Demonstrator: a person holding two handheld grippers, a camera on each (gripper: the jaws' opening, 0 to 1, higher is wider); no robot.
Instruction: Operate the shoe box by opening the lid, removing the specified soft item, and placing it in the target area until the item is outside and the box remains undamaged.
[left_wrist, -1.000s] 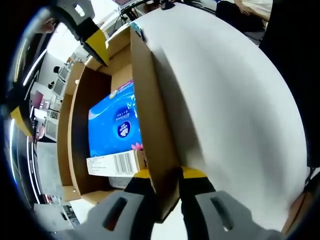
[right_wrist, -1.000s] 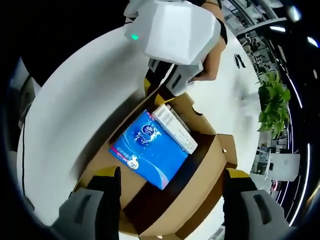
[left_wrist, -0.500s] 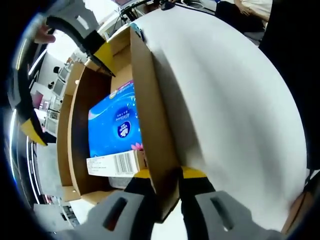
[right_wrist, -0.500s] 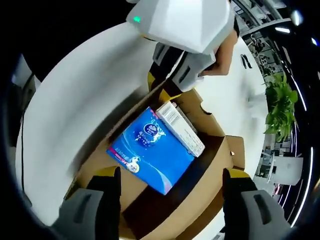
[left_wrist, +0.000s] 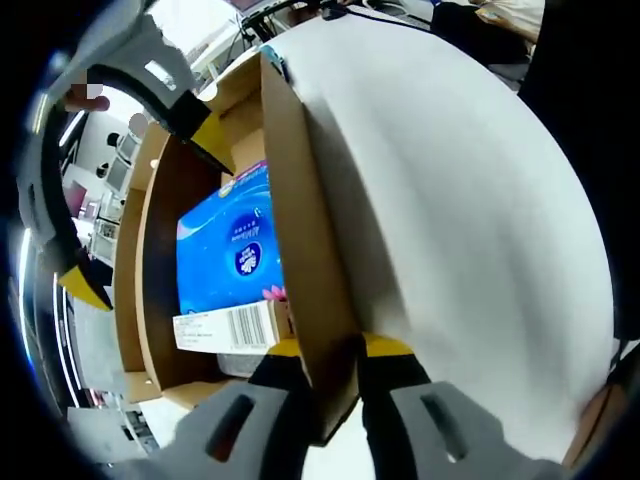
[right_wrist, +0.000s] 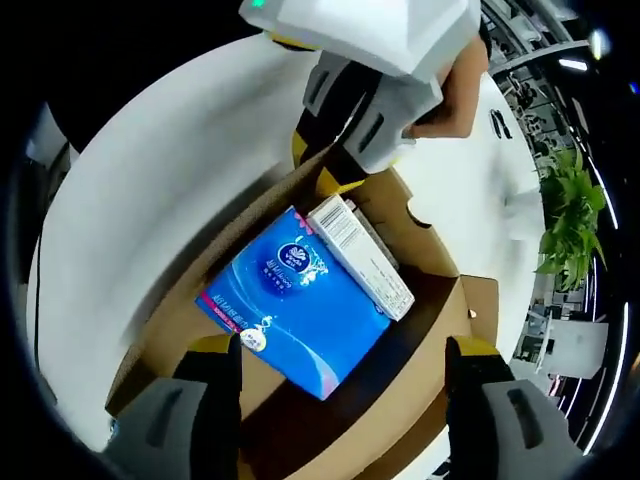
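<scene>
One open shoe box (right_wrist: 420, 330) holding one blue tissue pack (right_wrist: 290, 305). Left gripper (left_wrist: 328, 352) pinches the box wall; right gripper (right_wrist: 340, 360) hovers, jaws spread.

An open-plan office or lab hall, by the look of it; a round white table (right_wrist: 130, 190) carries the work; beyond its far edge stand a potted green plant (right_wrist: 562, 215) and white desks (right_wrist: 560, 335); ceiling strip lights (right_wrist: 573, 64) run overhead.
</scene>
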